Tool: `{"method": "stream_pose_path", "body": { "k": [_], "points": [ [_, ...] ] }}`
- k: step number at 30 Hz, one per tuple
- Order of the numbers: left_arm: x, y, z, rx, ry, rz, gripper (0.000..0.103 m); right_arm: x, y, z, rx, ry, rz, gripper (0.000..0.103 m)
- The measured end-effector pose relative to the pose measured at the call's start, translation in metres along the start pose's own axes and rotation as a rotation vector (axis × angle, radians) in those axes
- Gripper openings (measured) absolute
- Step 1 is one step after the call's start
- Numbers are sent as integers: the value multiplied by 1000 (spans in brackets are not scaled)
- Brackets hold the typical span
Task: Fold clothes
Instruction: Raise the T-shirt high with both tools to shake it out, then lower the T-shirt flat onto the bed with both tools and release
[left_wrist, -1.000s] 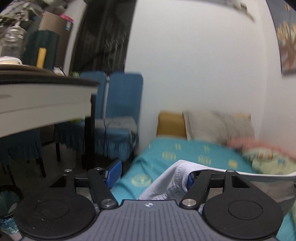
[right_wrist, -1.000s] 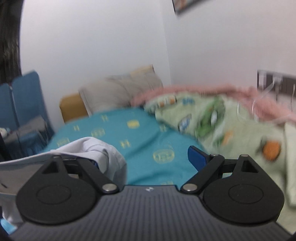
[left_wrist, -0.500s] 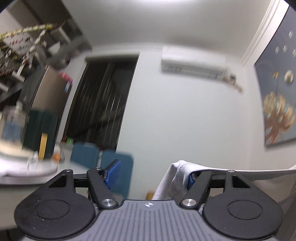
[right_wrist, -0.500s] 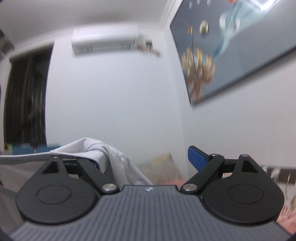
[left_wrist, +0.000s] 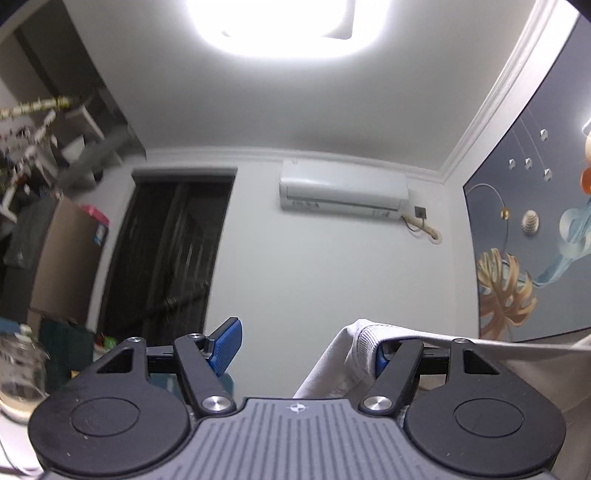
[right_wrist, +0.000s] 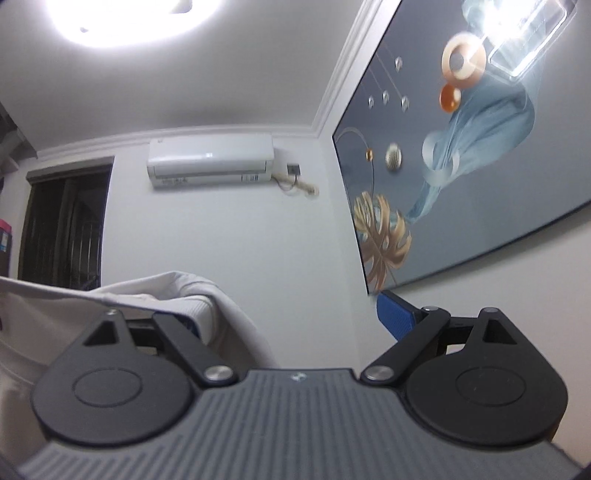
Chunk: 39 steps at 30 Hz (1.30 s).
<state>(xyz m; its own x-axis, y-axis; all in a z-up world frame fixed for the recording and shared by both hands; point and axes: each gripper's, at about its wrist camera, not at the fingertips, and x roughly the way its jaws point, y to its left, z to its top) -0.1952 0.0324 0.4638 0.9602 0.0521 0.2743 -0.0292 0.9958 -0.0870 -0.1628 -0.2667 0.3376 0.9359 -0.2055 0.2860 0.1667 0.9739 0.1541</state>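
One white garment draped over two claws.

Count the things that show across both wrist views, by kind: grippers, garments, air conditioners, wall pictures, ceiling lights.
Grippers: 2, the left gripper and the right gripper
Garment: 1
Air conditioner: 1
Wall picture: 1
Ceiling light: 1
Total: 6

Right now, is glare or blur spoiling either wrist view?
Left wrist view: the ceiling light burns out white at the top, and the shelves at the left edge smear. Right wrist view: glare on the wall picture, but the white garment reads clearly.
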Motion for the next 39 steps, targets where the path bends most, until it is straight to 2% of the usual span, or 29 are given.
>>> {"method": "stream_pose_path", "body": {
  "k": [3,7,12,18,23,28,31,34,36,37,39],
  "points": [
    [23,-3,-20,15,61,-7,70,22,-5,-26,9,100,2,92],
    [87,-3,-85,39,166,9,70,60,-7,-77,24,206,1,92],
    [196,13,-185,25,280,26,70,135,2,-150,8,291,16,92],
    [339,16,-303,34,383,51,70,254,29,-250,-13,376,13,91],
    [462,4,-435,54,469,57,72,361,43,-362,-37,428,-51,91],
    [568,-7,-604,72,649,36,72,430,29,-490,-42,620,-60,90],
    [603,-11,-703,68,761,35,72,471,21,-567,-45,736,-65,90],
    [622,-12,-784,70,897,42,72,512,13,-643,-48,853,-69,90],
    [628,-9,-820,73,987,37,72,539,7,-695,-50,930,-72,90],
    [631,-9,-833,80,1025,34,76,541,6,-706,-52,991,-63,90],
    [631,-11,-844,109,1072,18,78,546,4,-724,-32,1105,-19,90]
  ]
}}
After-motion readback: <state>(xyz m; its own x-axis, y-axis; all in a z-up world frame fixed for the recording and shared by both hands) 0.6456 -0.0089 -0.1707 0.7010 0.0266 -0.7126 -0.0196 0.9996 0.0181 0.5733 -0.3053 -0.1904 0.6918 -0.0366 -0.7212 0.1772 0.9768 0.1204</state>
